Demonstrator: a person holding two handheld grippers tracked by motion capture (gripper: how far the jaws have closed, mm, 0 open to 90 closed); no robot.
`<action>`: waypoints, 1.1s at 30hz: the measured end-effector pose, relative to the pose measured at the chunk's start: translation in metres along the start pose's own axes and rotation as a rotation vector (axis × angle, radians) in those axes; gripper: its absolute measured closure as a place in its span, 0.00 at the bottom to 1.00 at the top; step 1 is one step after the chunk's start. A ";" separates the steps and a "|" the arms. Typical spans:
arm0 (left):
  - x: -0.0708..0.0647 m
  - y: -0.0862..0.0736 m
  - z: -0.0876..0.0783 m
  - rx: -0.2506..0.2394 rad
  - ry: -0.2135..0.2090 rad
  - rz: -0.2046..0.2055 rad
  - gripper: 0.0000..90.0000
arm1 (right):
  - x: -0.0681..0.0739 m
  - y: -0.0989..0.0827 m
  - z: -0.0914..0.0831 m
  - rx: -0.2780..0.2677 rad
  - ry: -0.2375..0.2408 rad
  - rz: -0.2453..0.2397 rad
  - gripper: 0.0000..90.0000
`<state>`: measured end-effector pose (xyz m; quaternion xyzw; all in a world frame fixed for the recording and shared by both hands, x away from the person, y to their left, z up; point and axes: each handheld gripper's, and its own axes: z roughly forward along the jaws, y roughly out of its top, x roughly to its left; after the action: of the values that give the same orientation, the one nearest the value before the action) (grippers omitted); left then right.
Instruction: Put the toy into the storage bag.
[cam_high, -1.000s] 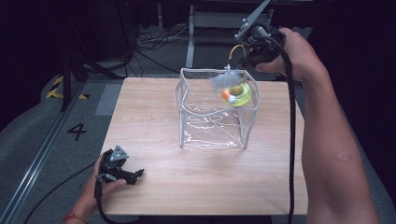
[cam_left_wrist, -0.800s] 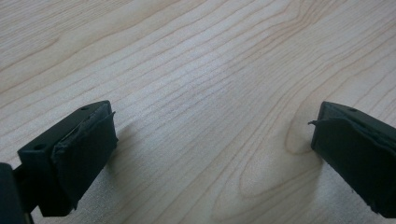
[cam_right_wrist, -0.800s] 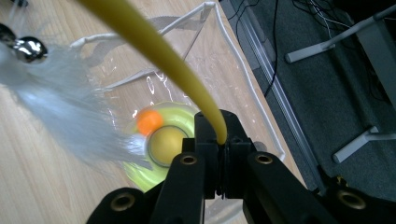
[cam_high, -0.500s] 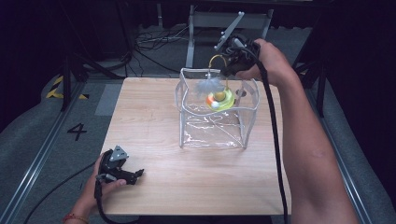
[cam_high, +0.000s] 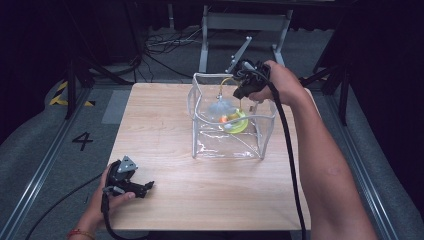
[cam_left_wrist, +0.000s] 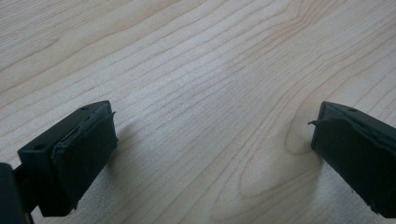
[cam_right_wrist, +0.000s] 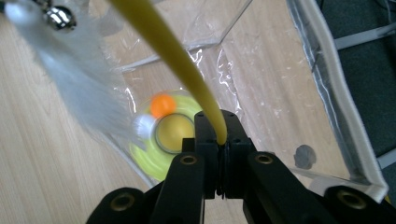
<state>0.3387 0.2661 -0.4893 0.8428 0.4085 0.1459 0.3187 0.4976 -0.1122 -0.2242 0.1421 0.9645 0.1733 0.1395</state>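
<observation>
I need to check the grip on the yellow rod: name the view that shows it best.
The right gripper view: the yellow rod runs straight into the right gripper, jaws clamped on it. The high view shows it small above the clear bag. The left gripper view looks at the table.

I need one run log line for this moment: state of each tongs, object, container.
left tongs: open, on table | right tongs: shut on yellow wand | toy disc: hanging inside clear bag

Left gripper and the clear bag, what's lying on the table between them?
Nothing: in the high view only bare wooden table runs from the left gripper to the clear bag.
</observation>
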 end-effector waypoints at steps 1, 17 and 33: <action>0.000 0.000 0.000 0.000 0.000 0.000 0.00 | 0.000 -0.001 0.002 0.003 0.004 0.003 0.98; 0.000 0.000 0.000 0.000 0.000 0.000 0.00 | 0.003 -0.023 0.034 0.074 0.055 0.010 0.98; 0.000 0.000 0.000 -0.001 0.000 0.000 0.00 | 0.002 -0.034 0.045 0.109 0.078 0.029 0.98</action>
<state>0.3388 0.2661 -0.4893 0.8428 0.4083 0.1462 0.3189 0.5021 -0.1288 -0.2775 0.1567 0.9750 0.1282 0.0912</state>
